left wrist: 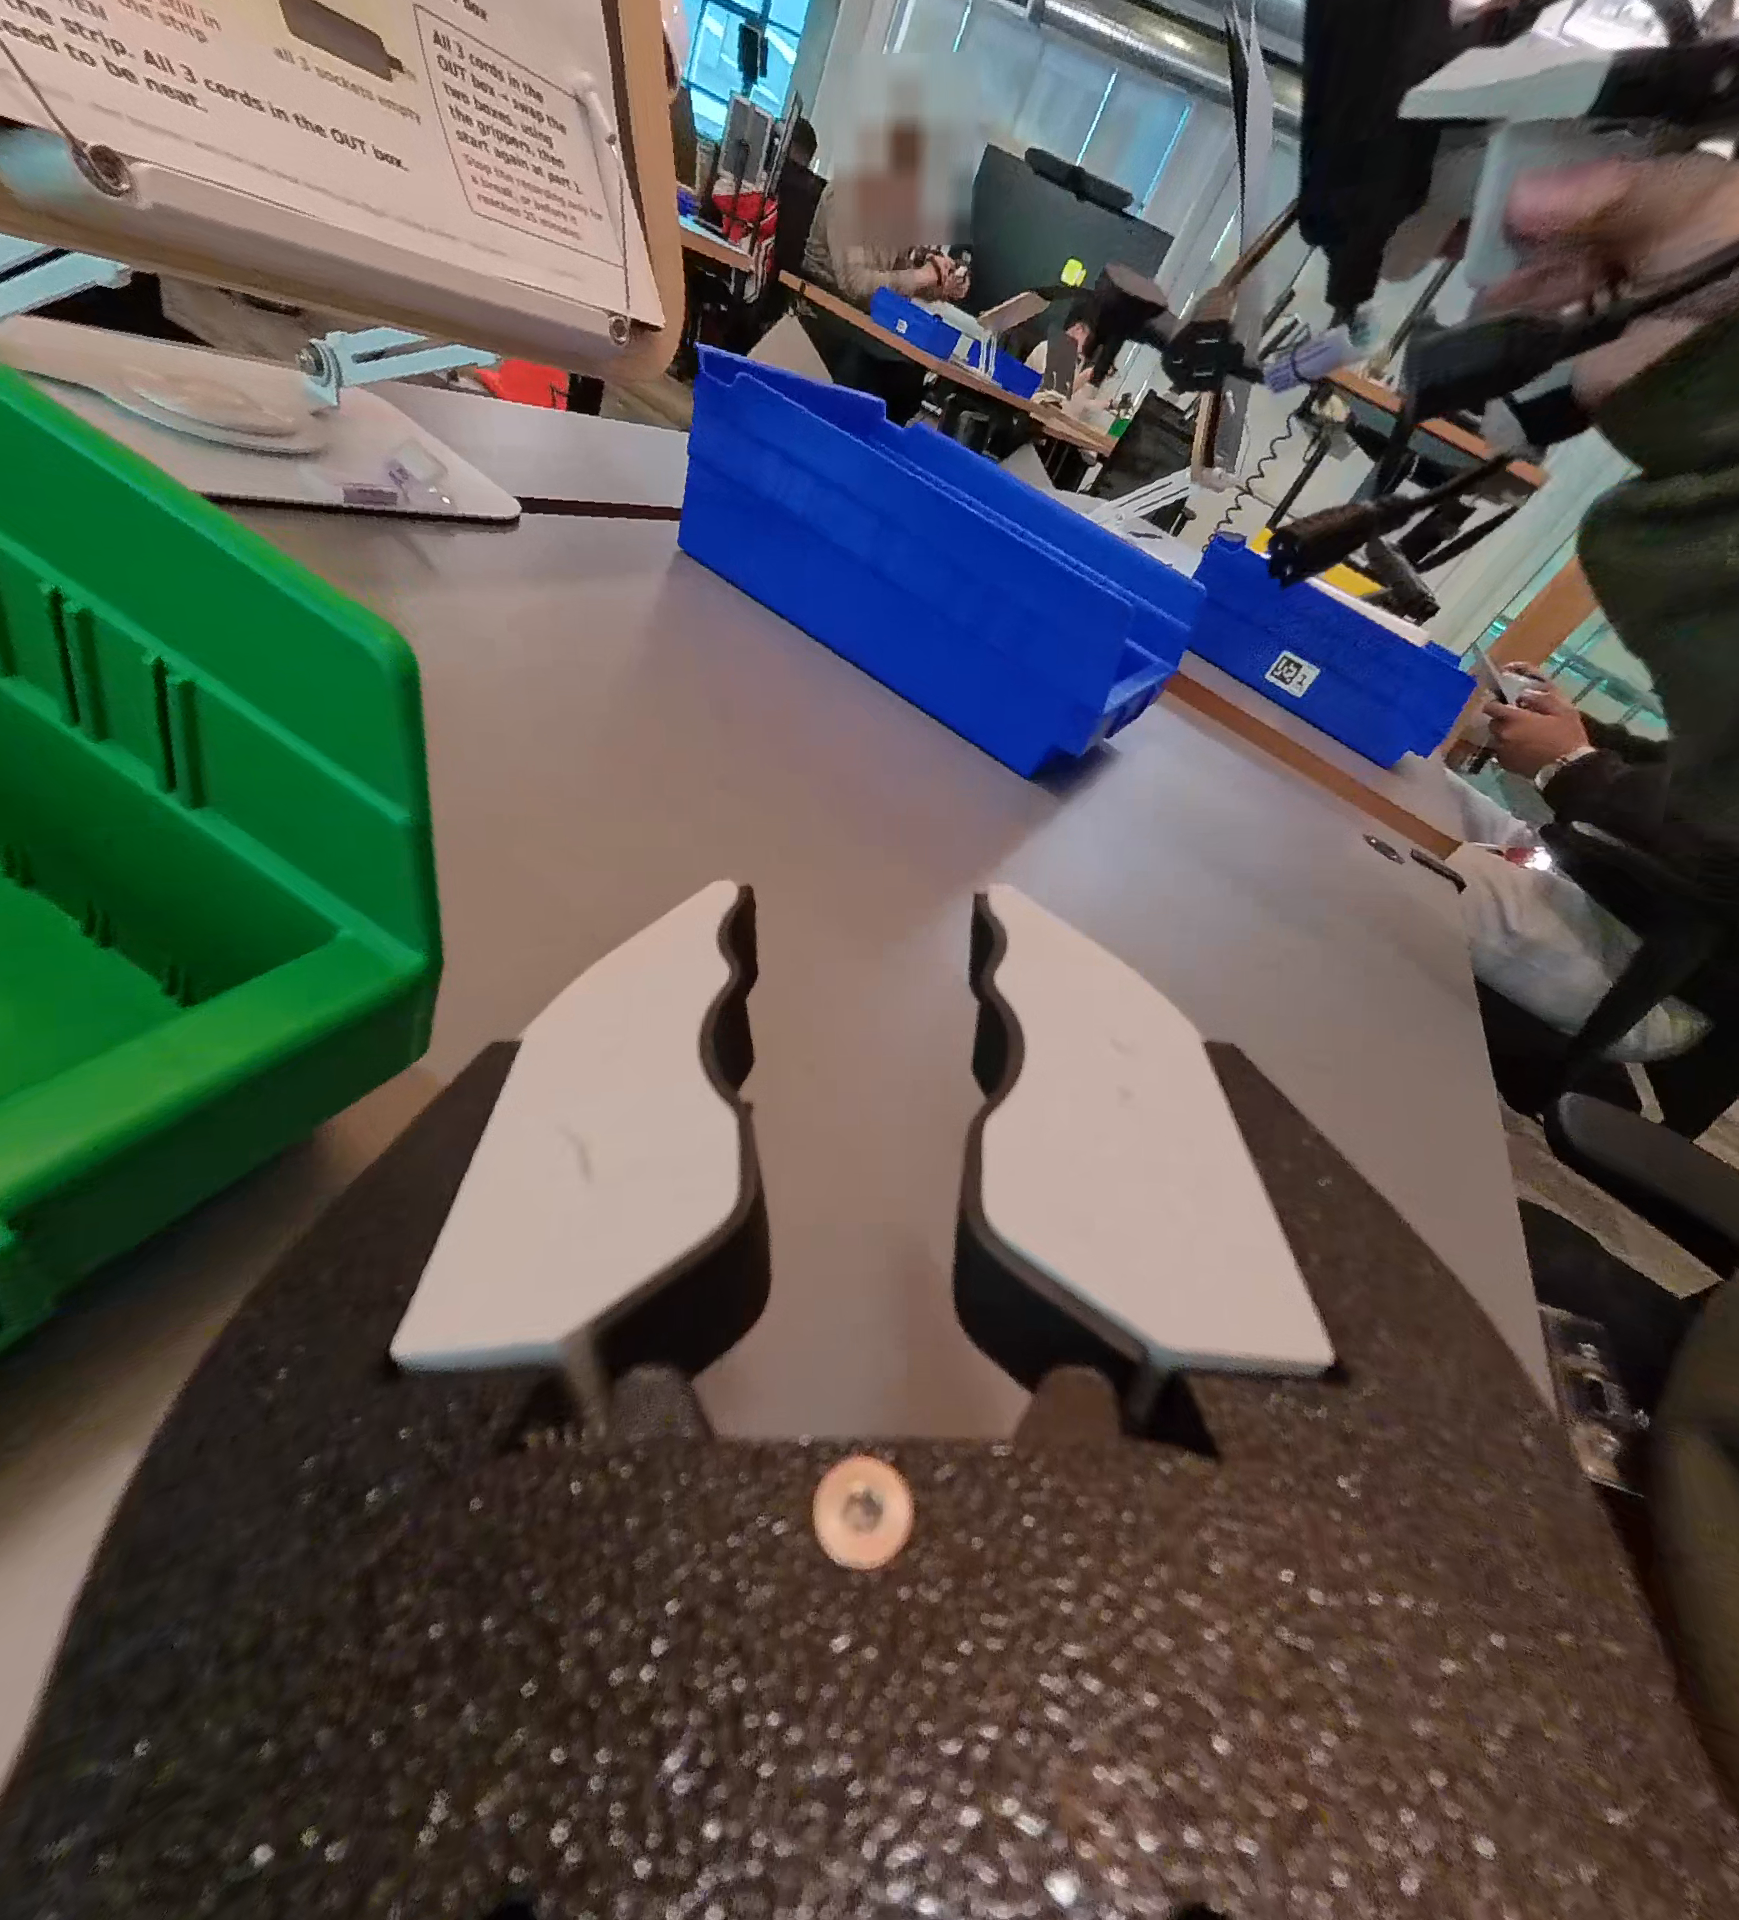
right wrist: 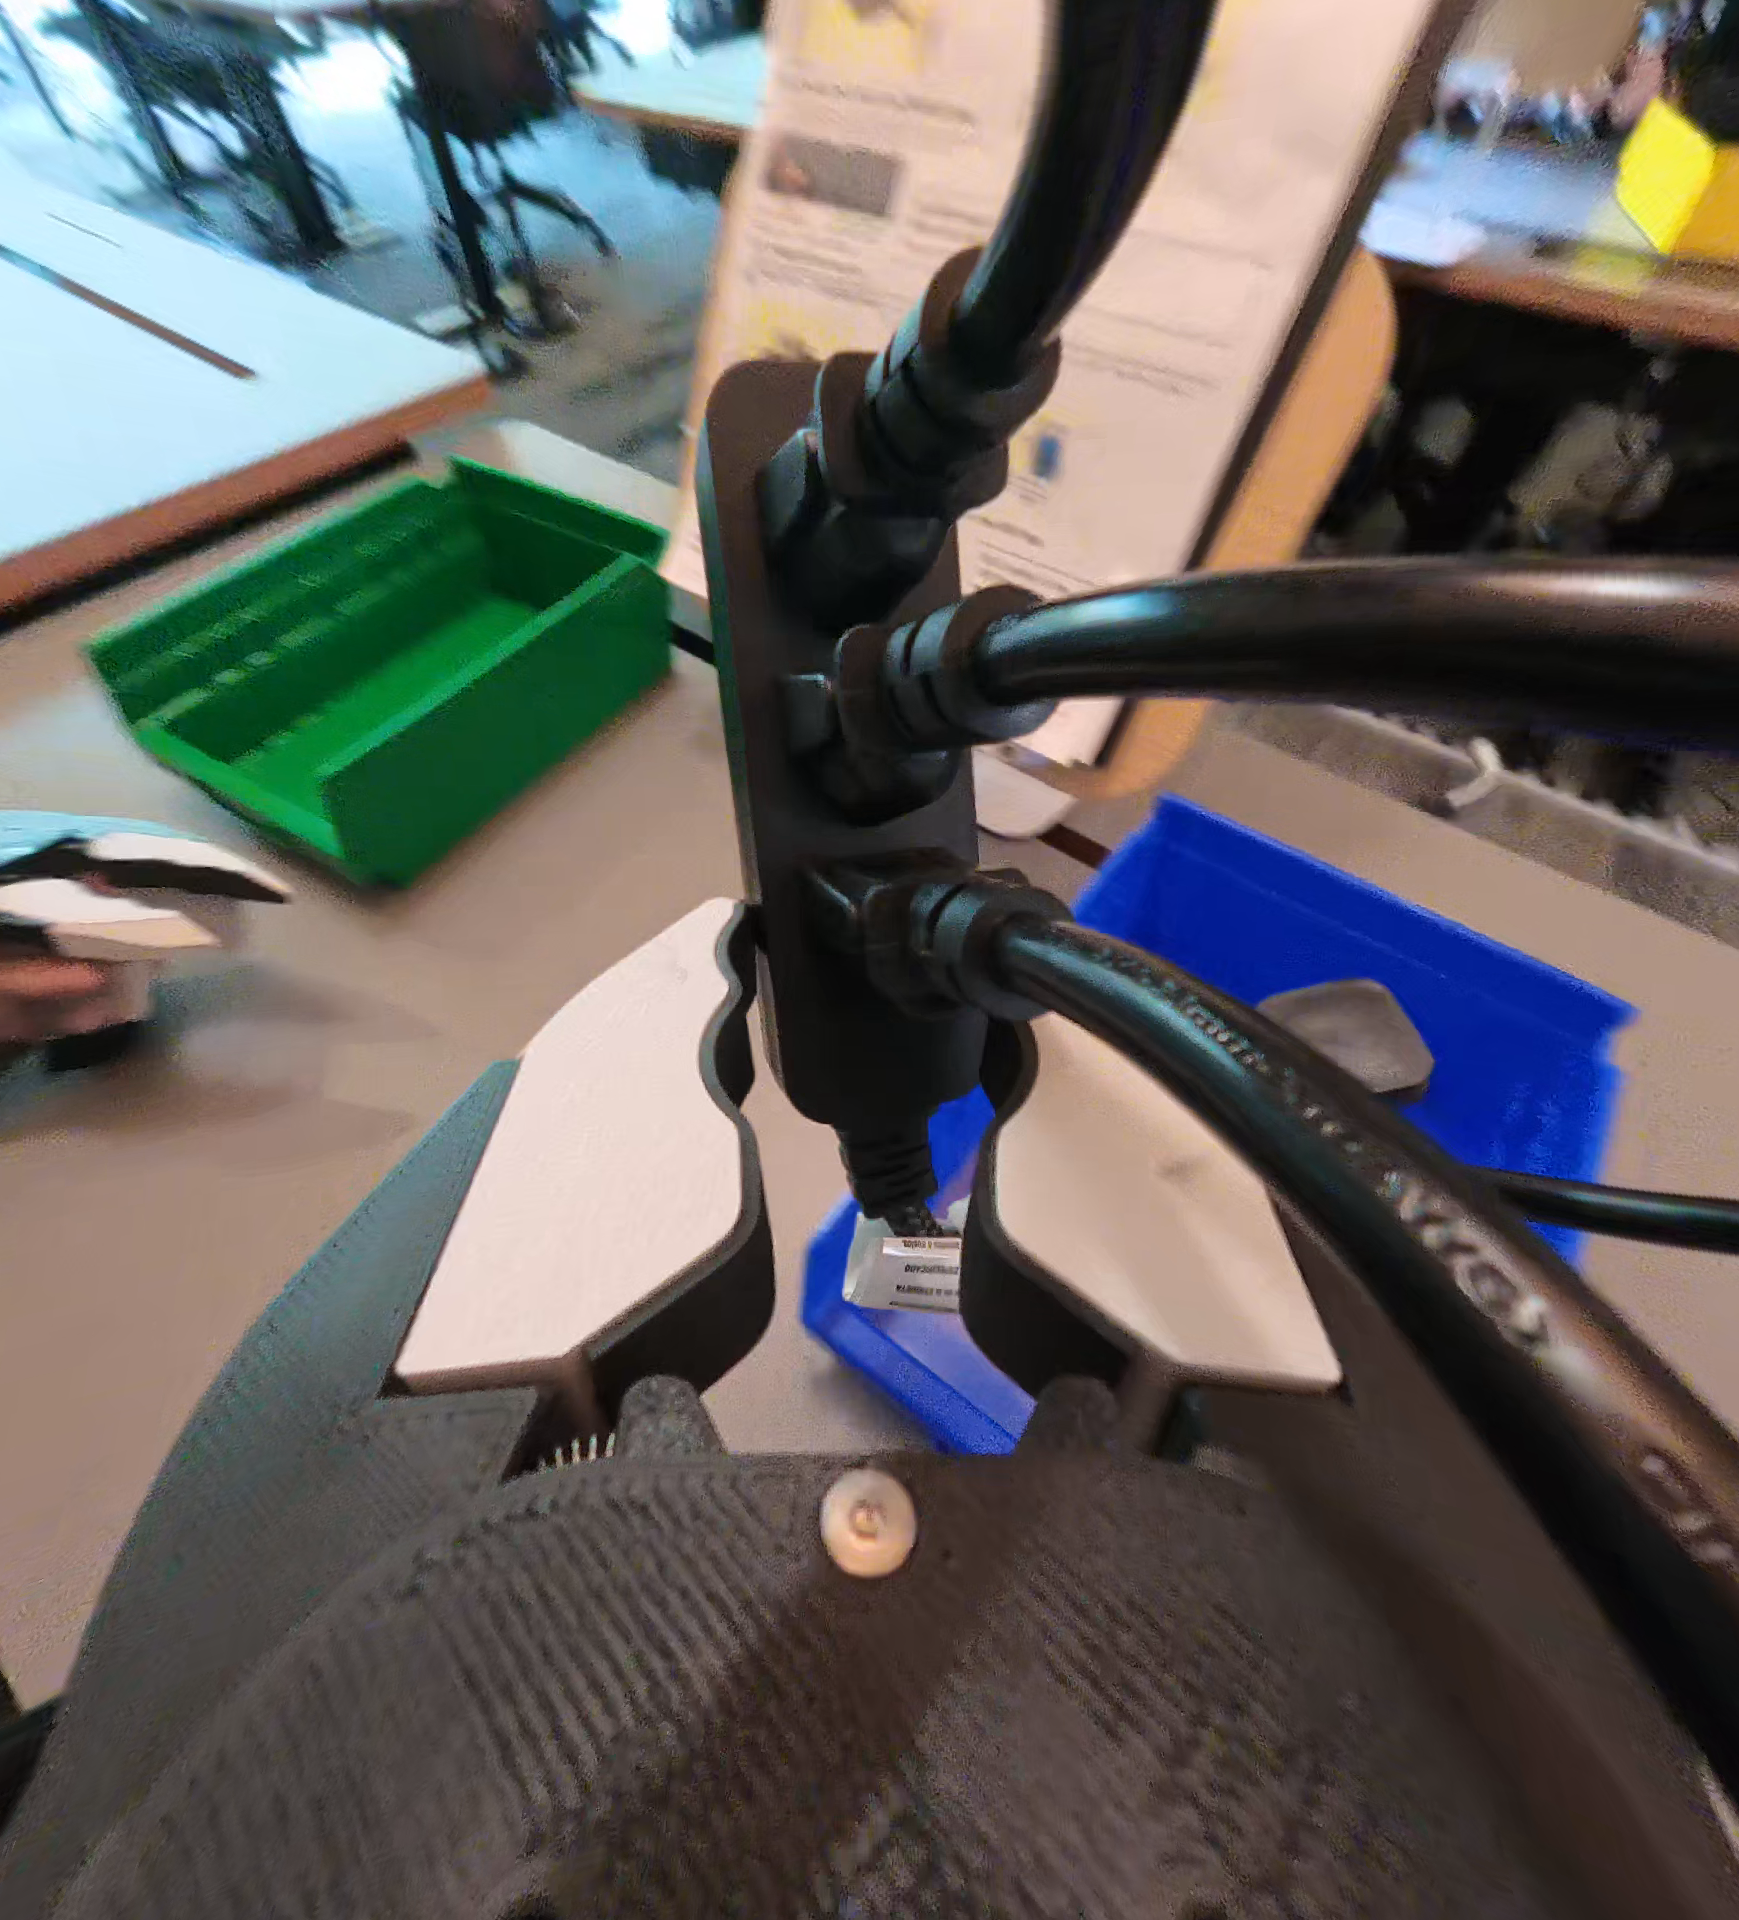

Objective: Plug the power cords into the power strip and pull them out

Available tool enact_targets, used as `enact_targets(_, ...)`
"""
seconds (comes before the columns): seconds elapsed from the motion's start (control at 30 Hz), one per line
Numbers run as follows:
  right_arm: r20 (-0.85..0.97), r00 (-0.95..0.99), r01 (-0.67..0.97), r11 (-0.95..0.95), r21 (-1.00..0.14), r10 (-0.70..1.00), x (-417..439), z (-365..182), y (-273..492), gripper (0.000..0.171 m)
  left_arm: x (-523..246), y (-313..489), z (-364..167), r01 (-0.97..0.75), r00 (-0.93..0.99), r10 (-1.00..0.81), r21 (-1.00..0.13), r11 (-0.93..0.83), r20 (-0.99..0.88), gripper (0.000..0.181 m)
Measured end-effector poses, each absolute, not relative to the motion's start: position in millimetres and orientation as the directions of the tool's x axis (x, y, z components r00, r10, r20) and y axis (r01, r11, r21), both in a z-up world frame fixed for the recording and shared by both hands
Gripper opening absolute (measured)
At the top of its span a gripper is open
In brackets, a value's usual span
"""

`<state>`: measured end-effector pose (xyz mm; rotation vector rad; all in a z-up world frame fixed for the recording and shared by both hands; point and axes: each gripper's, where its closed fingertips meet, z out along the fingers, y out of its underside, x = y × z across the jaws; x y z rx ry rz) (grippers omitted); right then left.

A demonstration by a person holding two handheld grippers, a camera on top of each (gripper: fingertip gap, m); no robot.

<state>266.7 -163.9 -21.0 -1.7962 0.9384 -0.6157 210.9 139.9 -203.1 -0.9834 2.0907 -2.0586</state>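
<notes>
1. A black power strip (right wrist: 844, 727) is being held upright above the grey table (right wrist: 532, 987) by the right gripper (right wrist: 870, 987), whose two white-faced fingers are being pressed against the strip's lower end.

2. Three black power cords are being kept plugged into the strip: the top cord (right wrist: 1052, 239) is being led upward, the middle cord (right wrist: 1364, 623) off to the right, and the bottom cord (right wrist: 1312, 1143) down past the right finger.

3. The strip's own lead, with a white tag (right wrist: 906, 1262) on it, is being left hanging between the fingers.

4. A blue bin (right wrist: 1364, 935) is being seen just behind and below the strip, with a dark object lying inside; a green bin (right wrist: 397, 665) is being seen farther left, in front of a propped instruction board (right wrist: 1104, 312).

5. The left gripper (left wrist: 860, 935) is being held low over the table with its fingers parted and nothing between them, the green bin (left wrist: 169, 831) at its left and the blue bin (left wrist: 906, 561) ahead.

6. The left gripper (right wrist: 117, 894) is also being caught, blurred, at the left edge of the right wrist view.
</notes>
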Motion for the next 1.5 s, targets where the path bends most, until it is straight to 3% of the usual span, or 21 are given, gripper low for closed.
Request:
enact_targets(0.3, -0.171, 0.447, -0.610, -0.159, -0.777, -0.878, 326.9, -76.1, -213.5, 0.042, 209.4, 137.1, -205.0, -0.391, -0.804, -0.465, -0.919, -0.058, 0.371, 0.037)
enact_targets(0.67, -0.541, 0.347, -0.722, 0.150, -0.675, -0.766, 365.8, -143.9, -185.8, 0.046, 208.1, 135.3, -205.7, -0.385, -0.810, -0.463, -0.922, -0.043, 0.360, 0.035)
enact_targets(0.93, -0.388, 0.315, -0.831, -0.055, -0.553, -0.866, 363.6, -176.8, -211.4, 0.043, 207.0, 131.3, -209.0, -0.399, -0.816, -0.451, -0.917, -0.015, 0.362, 0.034)
enact_targets(1.2, -0.354, 0.362, -0.881, -0.194, -0.431, -0.862, 345.1, -206.0, -215.3, 0.045, 207.4, 132.6, -206.9, -0.399, -0.814, -0.445, -0.916, -0.036, 0.372, 0.034)
enact_targets(1.27, -0.316, 0.404, -0.894, -0.297, -0.336, -0.859, 328.4, -207.9, -223.5, 0.038, 207.4, 132.7, -206.7, -0.401, -0.814, -0.444, -0.915, -0.038, 0.375, 0.034)
enact_targets(1.4, -0.372, 0.499, -0.837, -0.547, 0.030, -0.783, 259.2, -202.7, -238.4, 0.008, 207.7, 132.4, -206.6, -0.407, -0.813, -0.439, -0.913, -0.041, 0.382, 0.034)
enact_targets(1.43, -0.335, 0.529, -0.798, -0.591, 0.116, -0.780, 246.5, -202.0, -248.4, 0.019, 207.8, 132.0, -206.4, -0.408, -0.813, -0.437, -0.912, -0.042, 0.384, 0.033)
enact_targets(1.47, -0.254, 0.584, -0.755, -0.631, 0.178, -0.771, 241.4, -201.4, -261.5, 0.057, 207.7, 131.5, -206.4, -0.408, -0.814, -0.436, -0.912, -0.042, 0.384, 0.033)
enact_targets(1.5, -0.222, 0.630, -0.708, -0.667, 0.230, -0.745, 234.7, -197.1, -268.0, 0.069, 207.6, 131.1, -206.6, -0.407, -0.815, -0.436, -0.912, -0.039, 0.382, 0.033)
